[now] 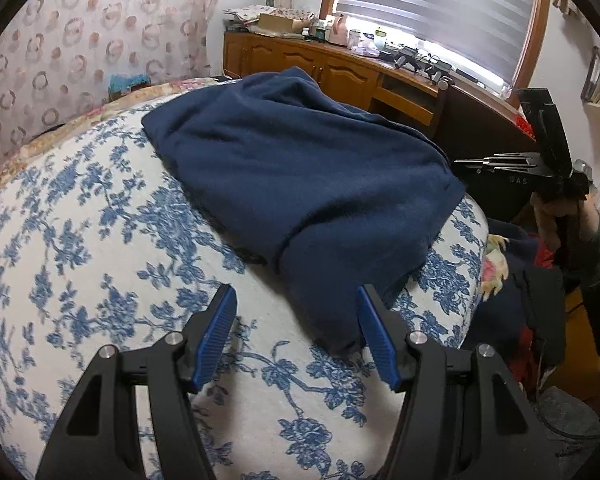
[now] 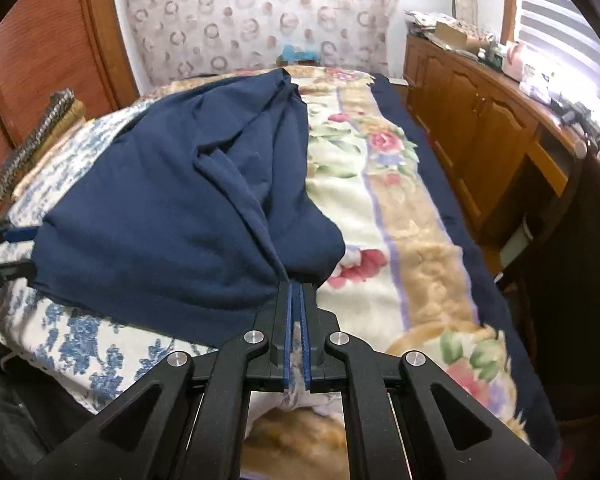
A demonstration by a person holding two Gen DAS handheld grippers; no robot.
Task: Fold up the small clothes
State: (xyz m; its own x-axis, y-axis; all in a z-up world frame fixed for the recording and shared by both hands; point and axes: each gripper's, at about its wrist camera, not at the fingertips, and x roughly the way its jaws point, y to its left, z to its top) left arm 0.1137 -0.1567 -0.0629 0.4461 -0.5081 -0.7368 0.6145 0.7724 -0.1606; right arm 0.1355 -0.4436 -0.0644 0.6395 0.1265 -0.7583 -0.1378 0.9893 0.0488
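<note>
My left tongs [image 1: 296,334] stand open over the bed's [image 1: 80,264] near edge, astride the navy garment's [image 1: 300,176] near corner without pinching it. I should close there before lifting. My right tongs [image 2: 299,304] are clamped on the garment's [image 2: 172,216] bunched hem. The fabric is soft, matte knit, creased and limp.

The navy garment [image 1: 300,168] is soft matt cloth on a woven floral cover [image 1: 100,240], beside a fluffy rose blanket [image 2: 400,208] and glossy wooden cabinets [image 2: 480,128]
</note>
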